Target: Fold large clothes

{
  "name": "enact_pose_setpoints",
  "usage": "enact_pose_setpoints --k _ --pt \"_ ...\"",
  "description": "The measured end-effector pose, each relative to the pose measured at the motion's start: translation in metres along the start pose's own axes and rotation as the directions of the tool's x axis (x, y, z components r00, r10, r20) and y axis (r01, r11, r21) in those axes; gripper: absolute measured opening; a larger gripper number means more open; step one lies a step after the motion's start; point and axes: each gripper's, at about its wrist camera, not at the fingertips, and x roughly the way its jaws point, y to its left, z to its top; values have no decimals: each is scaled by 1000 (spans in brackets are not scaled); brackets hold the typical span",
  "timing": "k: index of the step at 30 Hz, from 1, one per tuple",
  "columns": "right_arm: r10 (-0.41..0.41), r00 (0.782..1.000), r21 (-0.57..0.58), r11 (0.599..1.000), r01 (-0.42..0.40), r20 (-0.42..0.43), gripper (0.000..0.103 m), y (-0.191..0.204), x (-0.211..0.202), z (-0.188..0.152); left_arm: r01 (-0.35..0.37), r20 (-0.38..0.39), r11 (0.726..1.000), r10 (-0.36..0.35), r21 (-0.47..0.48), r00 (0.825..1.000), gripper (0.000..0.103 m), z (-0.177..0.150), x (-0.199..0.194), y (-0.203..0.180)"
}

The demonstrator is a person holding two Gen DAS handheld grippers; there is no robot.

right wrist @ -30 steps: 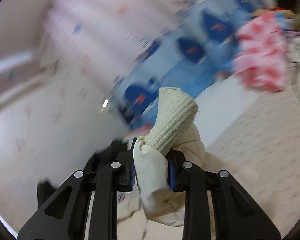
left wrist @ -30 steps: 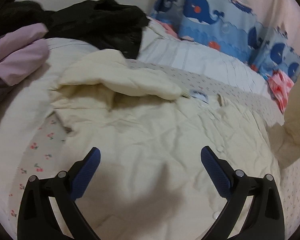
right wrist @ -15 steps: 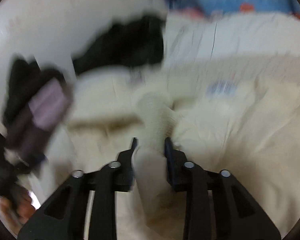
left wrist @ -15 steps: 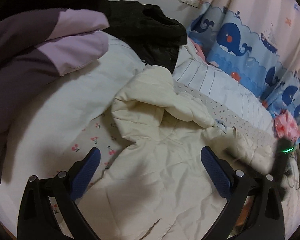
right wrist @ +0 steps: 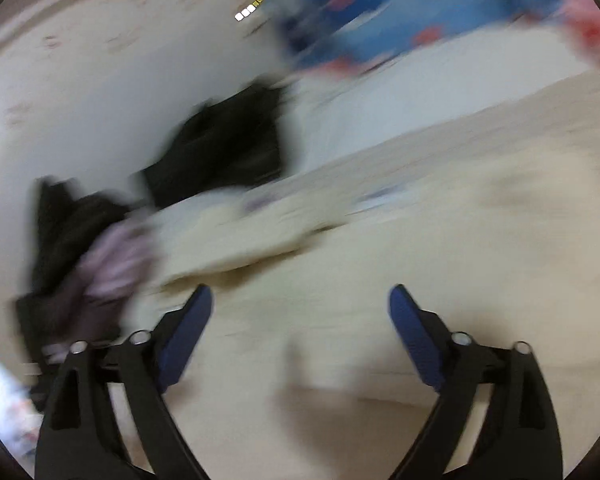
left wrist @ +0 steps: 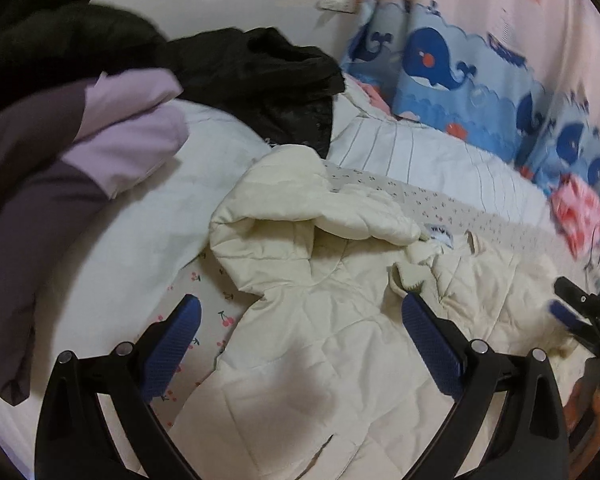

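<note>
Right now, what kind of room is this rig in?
Most likely a bedroom, perhaps a child's. The cream padded jacket lies spread on a bed with a cherry-print sheet, a whale-print curtain hangs behind it, and more clothes, such as the black garment, are heaped nearby.

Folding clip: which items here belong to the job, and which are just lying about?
In the job:
cream padded jacket
left gripper, open
right gripper, jaws just opened, nothing between them

Lying about:
black garment
purple jacket
whale-print curtain
red-and-white cloth
</note>
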Motion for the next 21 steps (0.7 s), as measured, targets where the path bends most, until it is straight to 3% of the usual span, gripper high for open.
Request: enact_pose_setpoints --k 2,3,5,6,9,11,15,19,21 --pt "32 984 167 986 -2 -177 93 -36 44 -7 12 -4 1000 -12 17 1000 96 -2 2 -9" --pt "44 953 166 986 7 -300 94 -40 77 -18 18 -9 1000 -18 21 1000 96 -3 3 -13" --pt "-42 944 21 998 52 -327 97 -19 93 -24 24 -11 999 -24 31 1000 96 -4 5 -19" --pt "-42 941 4 999 46 -336 97 -10 91 -23 23 -5 999 -23 43 1000 96 -4 5 -22" --pt "13 940 57 998 6 -340 97 -1 64 -25 -7 42 995 3 96 999 96 -3 0 -33" --pt "99 953 139 988 -61 -285 97 -3 26 -27 -23 82 987 9 162 997 96 2 1 -43" --pt "208 964 300 942 -151 -168 97 -24 -8 -21 -85 103 916 48 391 994 96 23 27 -83" --pt "197 970 354 925 -135 -145 97 -43 -12 -12 -62 -12 790 88 610 996 96 42 83 -128" --pt "211 969 380 913 -150 -125 97 -52 -17 -10 -87 -37 725 154 683 987 96 47 116 -145"
